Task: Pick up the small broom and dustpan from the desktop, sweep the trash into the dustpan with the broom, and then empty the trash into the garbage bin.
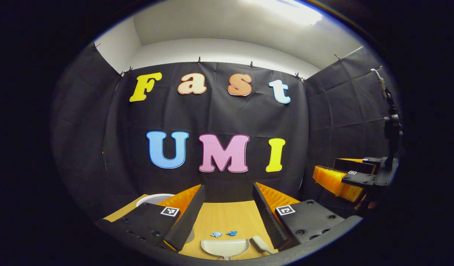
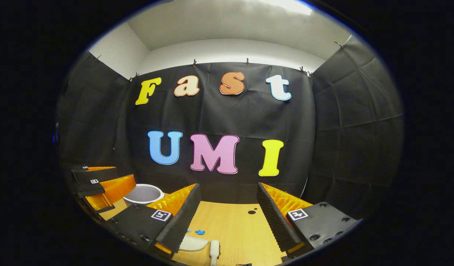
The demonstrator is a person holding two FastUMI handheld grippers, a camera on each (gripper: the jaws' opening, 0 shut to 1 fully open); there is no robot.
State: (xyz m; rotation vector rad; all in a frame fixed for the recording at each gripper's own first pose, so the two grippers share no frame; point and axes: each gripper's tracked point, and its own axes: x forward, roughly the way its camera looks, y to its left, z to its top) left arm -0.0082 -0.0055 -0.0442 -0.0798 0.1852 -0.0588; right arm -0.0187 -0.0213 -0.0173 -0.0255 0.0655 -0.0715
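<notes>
A: Where do the tools sit?
B: Both the left gripper point(image 1: 227, 212) and right gripper point(image 2: 228, 212) hang spread wide above the desk point(image 1: 227, 218), grasping nothing.
A: And the task's things?
B: The dustpan point(image 1: 225, 247) lies near, the broom point(image 1: 263, 244) just right of it, 2 blue scraps point(image 1: 224, 234) beyond. The garbage bin point(image 2: 143, 194) stands far left.

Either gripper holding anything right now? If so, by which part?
Nothing is held. The left gripper and right gripper both stand open above the desk; the dustpan, the broom and the blue trash scraps lie on the desktop.
</notes>
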